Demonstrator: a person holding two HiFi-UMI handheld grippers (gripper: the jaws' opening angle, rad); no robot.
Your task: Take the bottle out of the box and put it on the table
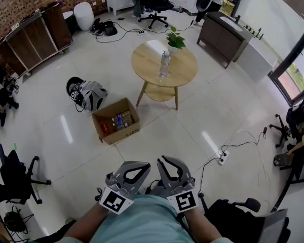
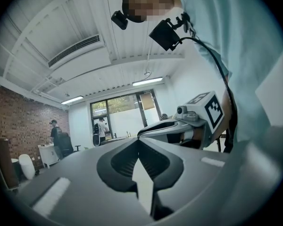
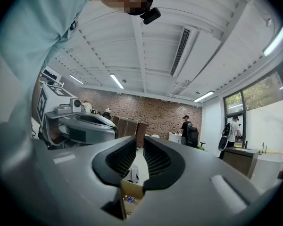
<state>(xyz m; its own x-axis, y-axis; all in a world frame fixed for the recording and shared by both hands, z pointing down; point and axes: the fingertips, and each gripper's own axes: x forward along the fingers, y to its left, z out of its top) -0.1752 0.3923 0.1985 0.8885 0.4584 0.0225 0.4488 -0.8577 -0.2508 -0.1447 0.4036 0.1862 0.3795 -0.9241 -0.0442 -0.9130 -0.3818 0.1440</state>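
Holds both grippers side by side, close to the body and pointing level into the room. Has the left gripper (image 1: 142,165) (image 2: 139,147) clenched, tips touching, with nothing between them. Has the right gripper (image 1: 166,161) (image 3: 139,142) released but nearly closed, with only a narrow slit between its pads and nothing in it. Well apart from both, one bottle (image 1: 164,64) upright near the middle of the round tabletop (image 1: 142,59), with a small plant (image 1: 175,39) at the far edge. On the floor (image 1: 218,115) near the table's left side, the open box (image 1: 133,127), with other bottles (image 1: 119,121) lying inside. Through the slit of the right gripper, part of the same box (image 3: 130,192) visible.
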